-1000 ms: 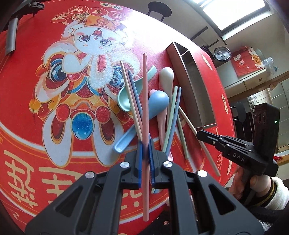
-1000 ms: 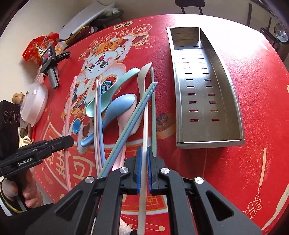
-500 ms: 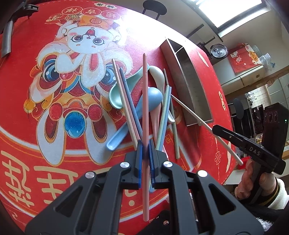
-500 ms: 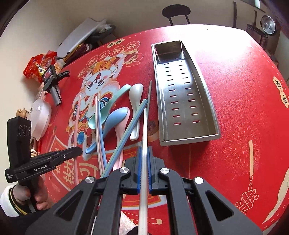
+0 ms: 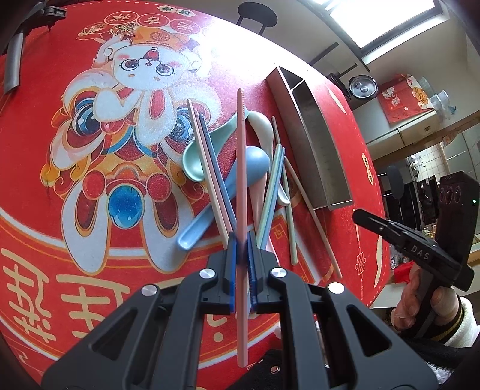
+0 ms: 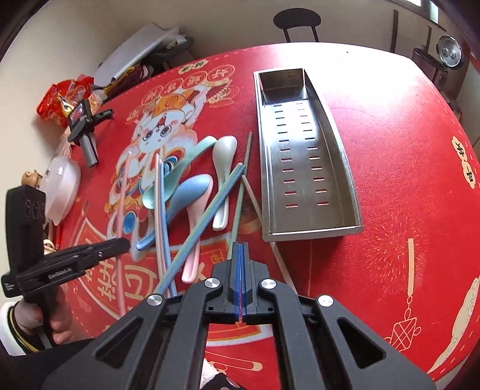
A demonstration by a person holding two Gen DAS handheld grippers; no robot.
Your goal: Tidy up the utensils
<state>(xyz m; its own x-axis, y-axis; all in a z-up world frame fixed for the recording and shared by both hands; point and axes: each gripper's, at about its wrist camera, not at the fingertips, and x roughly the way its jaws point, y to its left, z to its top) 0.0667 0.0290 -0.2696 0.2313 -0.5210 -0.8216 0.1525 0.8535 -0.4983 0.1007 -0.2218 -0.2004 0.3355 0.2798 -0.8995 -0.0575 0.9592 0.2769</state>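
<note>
My left gripper [image 5: 240, 246] is shut on a pink chopstick [image 5: 241, 168], which sticks out forward over a pile of utensils and back past the fingers. Under it lie a blue spoon [image 5: 252, 162], a teal spoon [image 5: 193, 162], a white spoon [image 6: 223, 156], a pink spoon [image 6: 192, 237] and several chopsticks. My right gripper [image 6: 240, 244] is shut with nothing between its pads, above the cloth in front of the steel tray [image 6: 348, 168]. A cream chopstick [image 6: 252, 198] lies on the cloth beside the tray's near left corner. The tray holds nothing.
The red printed cloth [image 6: 405, 186] covers a round table. At its far left stand a spare gripper [image 6: 82, 129], a snack bag [image 6: 60, 99] and a lidded white dish [image 6: 61, 186]. A black chair [image 6: 297, 21] stands behind the table. A hand [image 5: 420, 300] holds the right gripper near the table edge.
The cream chopstick that was between my right gripper's pads now lies on the cloth by the tray. The right gripper has drawn back and up. The left gripper keeps its pink chopstick.
</note>
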